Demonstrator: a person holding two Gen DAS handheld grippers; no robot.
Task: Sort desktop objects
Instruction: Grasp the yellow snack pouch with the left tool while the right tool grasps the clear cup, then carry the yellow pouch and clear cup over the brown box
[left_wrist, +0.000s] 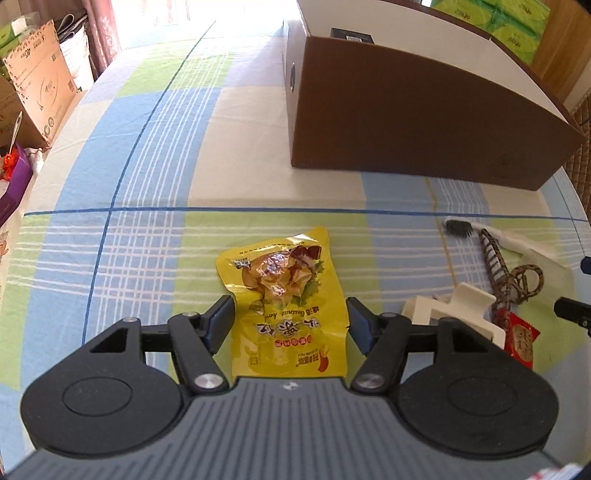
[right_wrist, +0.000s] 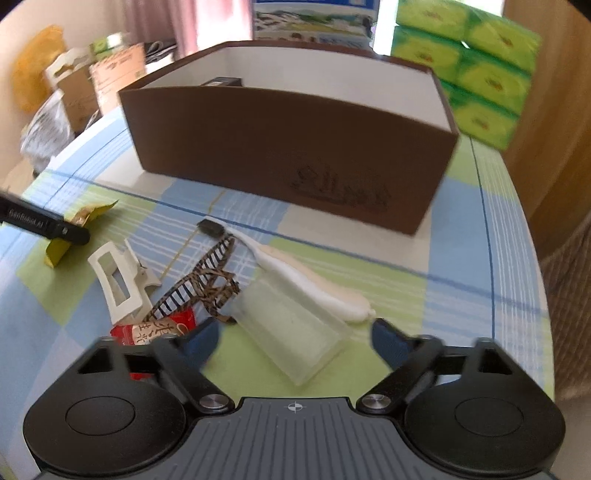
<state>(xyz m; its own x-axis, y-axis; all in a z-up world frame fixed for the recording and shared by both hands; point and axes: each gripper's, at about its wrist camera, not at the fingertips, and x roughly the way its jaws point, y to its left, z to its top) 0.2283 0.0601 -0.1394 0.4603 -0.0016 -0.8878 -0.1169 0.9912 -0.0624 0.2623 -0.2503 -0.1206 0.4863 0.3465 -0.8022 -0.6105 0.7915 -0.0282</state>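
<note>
Snack packet (left_wrist: 284, 295) on checked tablecloth (left_wrist: 155, 155)

Behind my table there's a stack of green tissue packs (right_wrist: 480, 70) piled against the wall on the right. Off the left edge I can see cardboard boxes (left_wrist: 40, 81) with printed labels, a white bucket (left_wrist: 77, 55) behind them, and pinkish curtains (left_wrist: 103, 29). There's also a purple box (left_wrist: 14, 184) with something orange on it, and a yellow bag (right_wrist: 35, 66) in the corner.
</note>
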